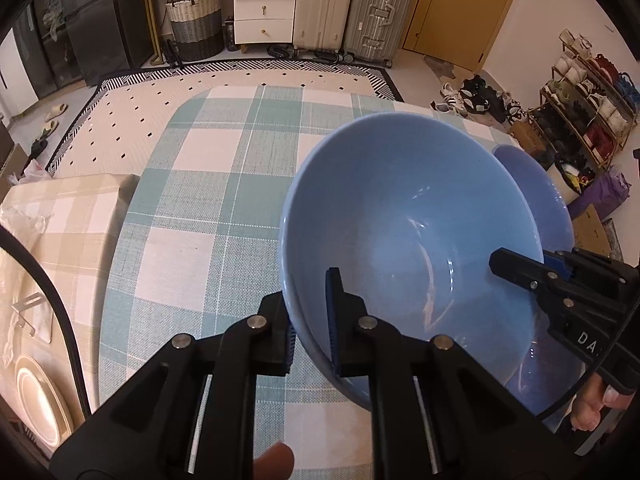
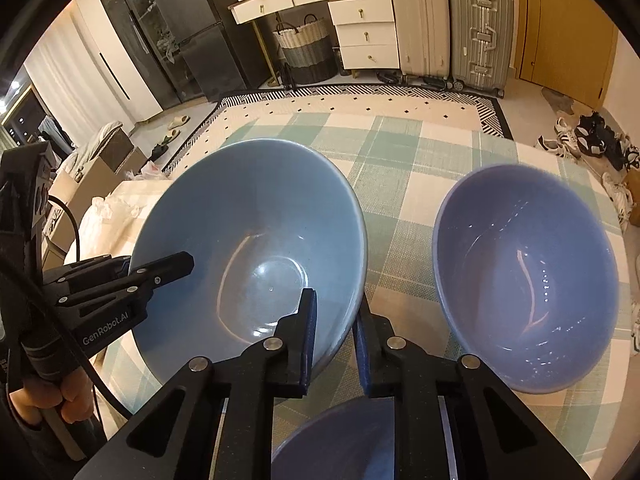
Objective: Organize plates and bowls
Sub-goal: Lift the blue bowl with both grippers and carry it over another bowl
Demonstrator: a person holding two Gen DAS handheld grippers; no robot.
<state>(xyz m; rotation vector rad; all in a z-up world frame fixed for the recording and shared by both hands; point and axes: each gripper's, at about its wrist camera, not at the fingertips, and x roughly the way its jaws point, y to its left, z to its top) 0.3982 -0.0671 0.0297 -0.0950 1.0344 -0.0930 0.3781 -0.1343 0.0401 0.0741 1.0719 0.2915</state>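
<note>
A large light-blue bowl [image 1: 400, 216] hangs tilted just above the checked tablecloth, held at two opposite sides. My left gripper [image 1: 312, 332] is shut on its near-left rim, one finger inside and one outside. My right gripper [image 2: 335, 340] is shut on the right rim of the same bowl [image 2: 256, 240]. Each view shows the other gripper clamped across the bowl: the right gripper [image 1: 536, 261] and the left gripper [image 2: 154, 269]. A purple-blue bowl [image 2: 524, 276] stands on the cloth to the right, and a third bowl [image 2: 340, 444] shows partly under my right gripper.
The table [image 1: 208, 184] wears a green-and-white checked cloth. Cream plates [image 1: 36, 396] sit low at the left beside a beige checked seat [image 1: 68, 220]. A shoe rack [image 1: 584, 116] stands past the table's right edge. Suitcases [image 2: 452, 24] and drawers line the far wall.
</note>
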